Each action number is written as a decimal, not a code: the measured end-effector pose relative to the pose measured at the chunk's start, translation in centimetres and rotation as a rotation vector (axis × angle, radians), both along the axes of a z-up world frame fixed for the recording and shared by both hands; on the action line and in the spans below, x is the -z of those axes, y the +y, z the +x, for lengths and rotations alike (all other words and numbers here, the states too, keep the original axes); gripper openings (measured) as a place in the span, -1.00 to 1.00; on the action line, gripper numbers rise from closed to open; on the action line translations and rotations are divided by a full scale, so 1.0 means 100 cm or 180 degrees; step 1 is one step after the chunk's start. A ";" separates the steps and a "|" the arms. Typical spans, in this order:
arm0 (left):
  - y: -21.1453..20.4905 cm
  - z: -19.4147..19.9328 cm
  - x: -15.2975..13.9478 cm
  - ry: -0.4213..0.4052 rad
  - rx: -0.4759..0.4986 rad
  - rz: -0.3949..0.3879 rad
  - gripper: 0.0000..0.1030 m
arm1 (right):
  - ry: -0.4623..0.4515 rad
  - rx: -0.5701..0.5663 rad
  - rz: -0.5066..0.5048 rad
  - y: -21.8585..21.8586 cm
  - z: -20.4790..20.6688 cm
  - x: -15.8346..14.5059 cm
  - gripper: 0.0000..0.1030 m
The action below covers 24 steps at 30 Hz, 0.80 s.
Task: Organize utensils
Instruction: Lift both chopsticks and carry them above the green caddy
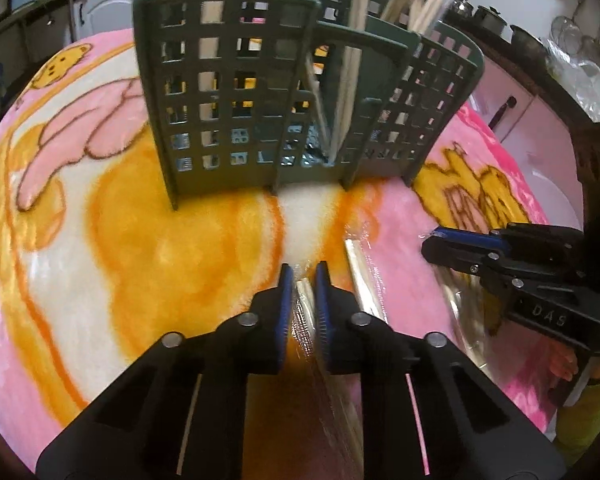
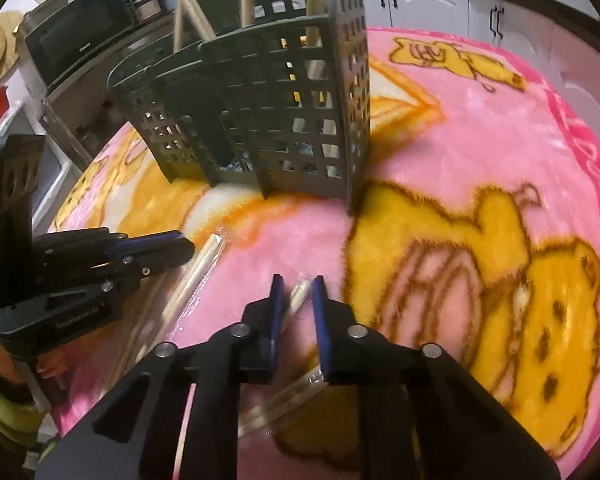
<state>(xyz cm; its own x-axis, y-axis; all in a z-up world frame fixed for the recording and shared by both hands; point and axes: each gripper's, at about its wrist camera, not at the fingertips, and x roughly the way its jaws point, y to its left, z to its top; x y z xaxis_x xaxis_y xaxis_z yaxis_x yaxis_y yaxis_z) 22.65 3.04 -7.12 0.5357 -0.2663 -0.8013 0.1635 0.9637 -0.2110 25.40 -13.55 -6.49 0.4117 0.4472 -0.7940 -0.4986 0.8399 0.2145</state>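
We find the left tongs (image 1: pixel 304 276) closed on wrapped chopsticks (image 1: pixel 303 300), right tongs (image 2: pixel 297 286) closed on another pair (image 2: pixel 298 296); each pair lies lengthwise along its tongs, the rack (image 1: pixel 236 92) standing just ahead

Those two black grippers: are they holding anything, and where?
Left gripper and right gripper each pinch a plastic-wrapped chopstick pair near its tip.
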 end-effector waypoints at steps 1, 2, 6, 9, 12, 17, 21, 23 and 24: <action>0.001 0.001 0.000 0.0005 -0.0002 -0.0020 -0.90 | -0.0011 -0.0001 0.0066 0.000 0.000 -0.002 -0.86; 0.003 0.001 -0.001 0.0010 -0.0009 -0.0052 -0.91 | -0.0033 0.0002 0.0109 -0.001 0.000 -0.004 -0.89; 0.010 -0.002 -0.009 -0.0052 -0.0034 -0.0137 -0.92 | -0.0067 0.0031 0.0292 -0.008 -0.001 -0.015 -0.89; 0.013 -0.007 -0.024 -0.0168 -0.0015 -0.0168 -0.93 | -0.0115 0.0065 0.0436 -0.017 -0.003 -0.026 -0.89; 0.012 -0.010 -0.039 -0.0294 0.0020 -0.0187 -0.94 | -0.0195 0.0065 0.0516 -0.022 -0.007 -0.040 -0.89; 0.003 -0.017 -0.067 -0.0509 0.0122 -0.0220 -0.95 | -0.0392 0.0041 0.0552 -0.025 -0.019 -0.066 -0.89; -0.007 -0.019 -0.084 -0.0644 0.0188 -0.0231 -0.96 | -0.0602 0.0024 0.0577 -0.028 -0.029 -0.090 -0.89; -0.011 -0.021 -0.092 -0.0706 0.0222 -0.0227 -0.96 | -0.0731 0.0010 0.0584 -0.029 -0.036 -0.102 -0.89; -0.013 -0.022 -0.097 -0.0740 0.0235 -0.0221 -0.96 | -0.0780 0.0003 0.0590 -0.030 -0.039 -0.107 -0.89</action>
